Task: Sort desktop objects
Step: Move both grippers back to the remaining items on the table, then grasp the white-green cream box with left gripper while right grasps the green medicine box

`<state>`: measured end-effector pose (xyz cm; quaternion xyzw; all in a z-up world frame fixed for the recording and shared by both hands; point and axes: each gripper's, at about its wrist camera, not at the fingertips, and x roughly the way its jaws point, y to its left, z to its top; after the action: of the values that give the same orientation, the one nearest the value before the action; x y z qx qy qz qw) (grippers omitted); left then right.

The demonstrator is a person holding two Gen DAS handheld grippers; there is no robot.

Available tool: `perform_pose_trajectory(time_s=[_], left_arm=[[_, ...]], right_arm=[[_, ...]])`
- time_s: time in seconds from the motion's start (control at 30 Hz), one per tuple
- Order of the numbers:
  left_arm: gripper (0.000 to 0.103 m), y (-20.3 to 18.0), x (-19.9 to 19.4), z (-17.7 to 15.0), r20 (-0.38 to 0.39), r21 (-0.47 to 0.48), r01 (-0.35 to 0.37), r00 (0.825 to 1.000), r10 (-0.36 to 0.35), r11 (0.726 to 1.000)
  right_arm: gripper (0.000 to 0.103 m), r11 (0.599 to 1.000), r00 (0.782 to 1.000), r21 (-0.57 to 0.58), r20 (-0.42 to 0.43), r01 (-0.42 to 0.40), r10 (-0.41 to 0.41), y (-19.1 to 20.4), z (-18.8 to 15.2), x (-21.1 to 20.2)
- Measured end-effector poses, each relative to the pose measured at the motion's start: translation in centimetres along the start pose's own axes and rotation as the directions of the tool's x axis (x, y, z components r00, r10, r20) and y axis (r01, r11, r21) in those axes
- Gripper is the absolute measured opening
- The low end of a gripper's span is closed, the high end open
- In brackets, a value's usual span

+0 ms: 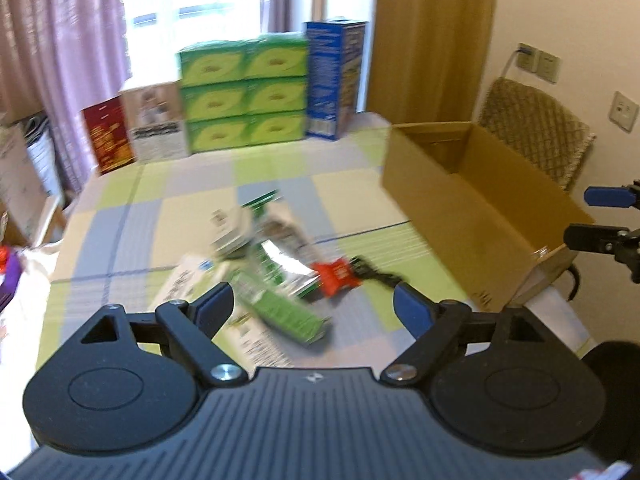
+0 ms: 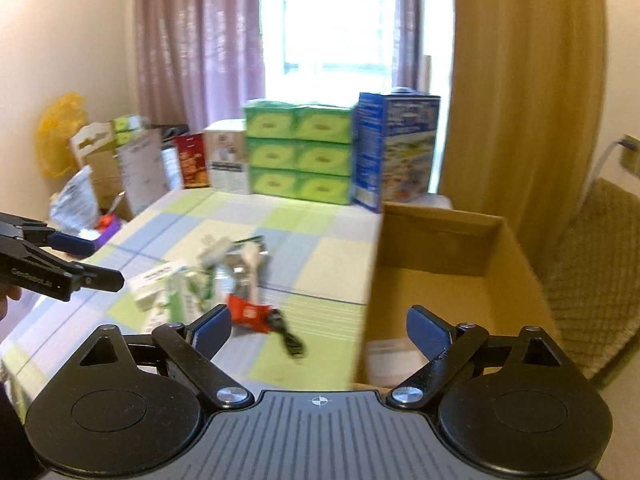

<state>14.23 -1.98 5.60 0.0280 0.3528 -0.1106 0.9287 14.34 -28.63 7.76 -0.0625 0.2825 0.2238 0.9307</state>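
home room | curtains [image 2: 192,48], window [image 2: 332,20], checked tablecloth [image 2: 304,216], stacked cartons [image 2: 300,154], cushioned chair [image 1: 536,128]

A bench [image 1: 160,200] cloth checked in pale green, soft blue and cream, crossed by thin dark blue lines. Near its middle, a red packet [image 1: 336,276] lies beside a green box [image 1: 280,312], among blurred green-and-white packs. A plain brown cardboard box [image 1: 480,216] stands at right. Far off, stacked lime-green cartons [image 1: 244,96] with yellow ovals, a blue printed box [image 1: 332,80] and a dark red box [image 1: 108,136]. Mauve curtains [image 1: 60,40] at left; an ochre curtain [image 1: 432,32] at right. Both claws, left [image 1: 312,304] and right [image 2: 318,328], are black with blue pads.
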Motion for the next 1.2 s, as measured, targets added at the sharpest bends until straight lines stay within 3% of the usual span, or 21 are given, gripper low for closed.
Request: perform_pose_trajectory(time_s=[0.43,0.73,0.9,1.2], left_arm=[[0.088,5.1,-0.6,-4.8,-0.072,-0.065,-0.091,0.994,0.087,0.994],[0.087,6.1,2.9,-6.0,-0.117,-0.093,-0.081,0.991,0.07,0.992],[0.083,6.3,5.7,-6.5,-0.148,-0.098,-0.065,0.988,0.05,0.993],[0.079,6.1,10.9,-6.6,-0.164,-0.126,0.005,0.986,-0.026,0.992]], right_arm=[[0.093,0.994,0.99,-0.036,-0.095,-0.107,0.103,5.1,-1.9,5.5],[0.088,0.981,0.963,0.012,-0.187,-0.194,0.193,6.1,-2.6,11.2],[0.08,0.98,0.956,-0.019,-0.227,-0.197,0.188,6.2,-2.6,14.3],[0.075,0.981,0.944,-0.016,-0.275,-0.195,0.183,5.4,-2.9,18.6]])
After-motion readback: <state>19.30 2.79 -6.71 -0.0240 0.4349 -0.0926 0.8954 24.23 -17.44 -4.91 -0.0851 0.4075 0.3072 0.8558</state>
